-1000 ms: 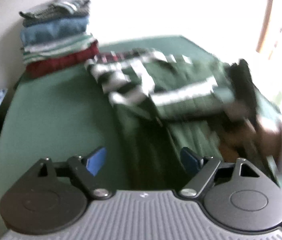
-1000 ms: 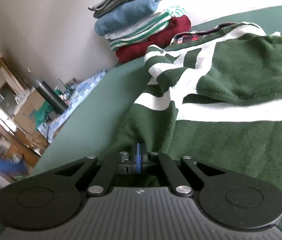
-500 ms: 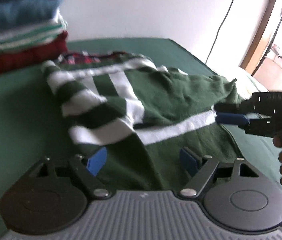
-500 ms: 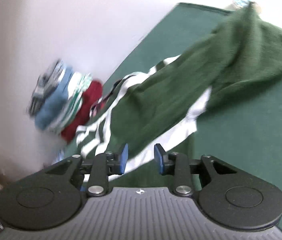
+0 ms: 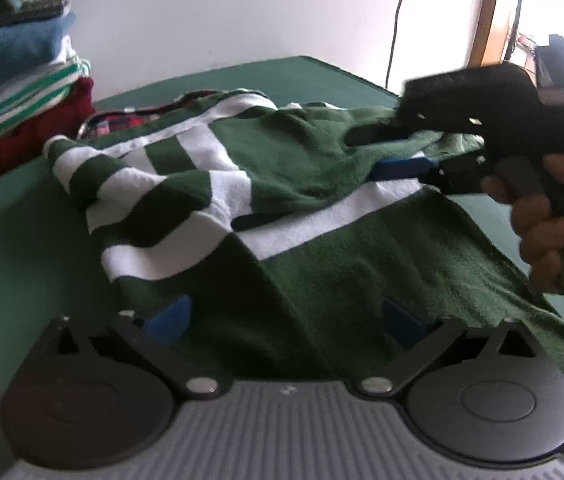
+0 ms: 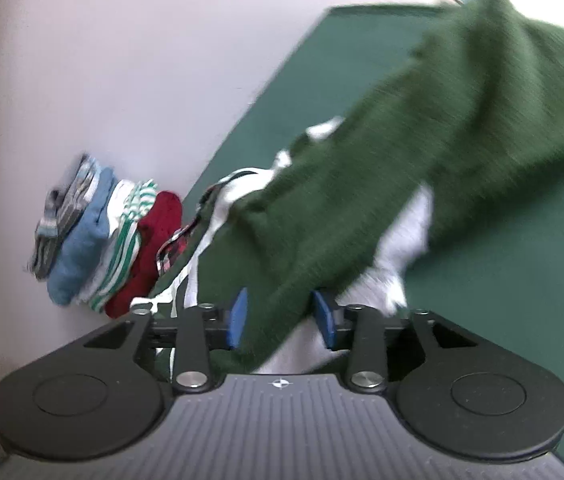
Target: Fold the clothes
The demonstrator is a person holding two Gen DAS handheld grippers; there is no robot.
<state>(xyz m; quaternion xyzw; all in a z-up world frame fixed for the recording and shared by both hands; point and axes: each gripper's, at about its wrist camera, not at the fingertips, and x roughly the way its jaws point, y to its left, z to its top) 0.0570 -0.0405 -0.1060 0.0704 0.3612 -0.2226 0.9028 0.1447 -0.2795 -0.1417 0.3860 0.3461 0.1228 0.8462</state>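
Green cloth covers the table (image 5: 17,240) under a plain white wall. From the left wrist camera, the green sweater with white stripes (image 5: 282,184) lies spread from 12 o'clock down to the left gripper (image 5: 286,318), its long axis running from the collar at about 11 o'clock to the hem at 5. That gripper's jaws are opening to nearly their widest, with fabric between them but the pads not pressing on it. At 2 o'clock the right gripper (image 5: 402,152), held in a hand (image 5: 542,232), sits on the sweater's far edge and looks nearer to the sleeve. A stack of folded clothes (image 5: 21,80) stands at 10 o'clock.

From the right wrist camera, the sweater (image 6: 382,168) stretches from the right gripper (image 6: 279,316) up toward 1 o'clock. Its jaws are opening, about half wide, a fold of green knit between them, apparently let go. The stack (image 6: 109,240) lies at 9 o'clock.
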